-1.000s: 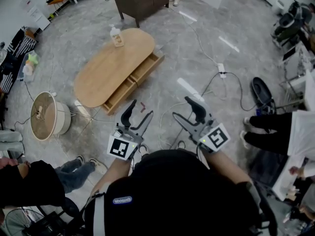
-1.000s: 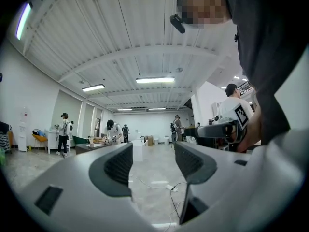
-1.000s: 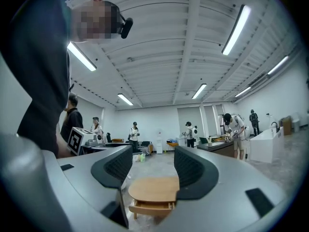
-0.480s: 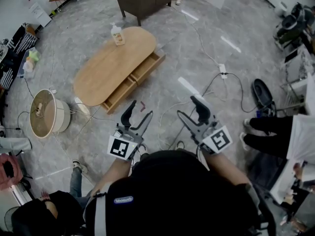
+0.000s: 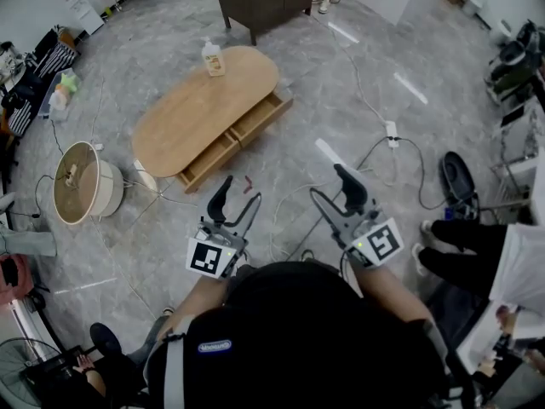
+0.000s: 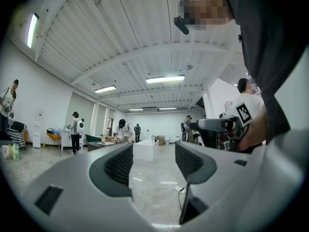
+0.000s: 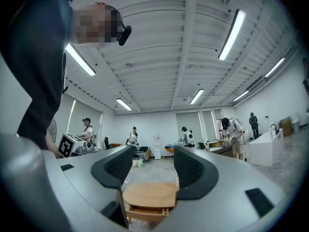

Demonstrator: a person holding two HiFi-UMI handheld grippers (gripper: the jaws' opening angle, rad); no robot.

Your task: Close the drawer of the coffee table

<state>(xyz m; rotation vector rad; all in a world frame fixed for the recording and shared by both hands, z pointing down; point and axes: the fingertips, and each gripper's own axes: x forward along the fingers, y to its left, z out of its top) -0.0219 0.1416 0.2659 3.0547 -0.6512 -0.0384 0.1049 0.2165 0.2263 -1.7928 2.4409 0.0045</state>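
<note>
Moved: we still hold both grippers up, and the oval light-wood coffee table (image 5: 200, 109) sits slightly higher in view.
Left gripper (image 5: 240, 196): jaws apart, empty.
Right gripper (image 5: 330, 186): jaws apart, empty.
Wooden drawer (image 5: 266, 113): pulled out, facing us.

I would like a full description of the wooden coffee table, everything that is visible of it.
The coffee table has a long oval top of light wood, as it looks, and stands on the grey floor ahead of the person. Its drawer, seemingly split into two compartments, is pulled out on the side toward the person. A small bottle stands upright on the top's far end.
</note>
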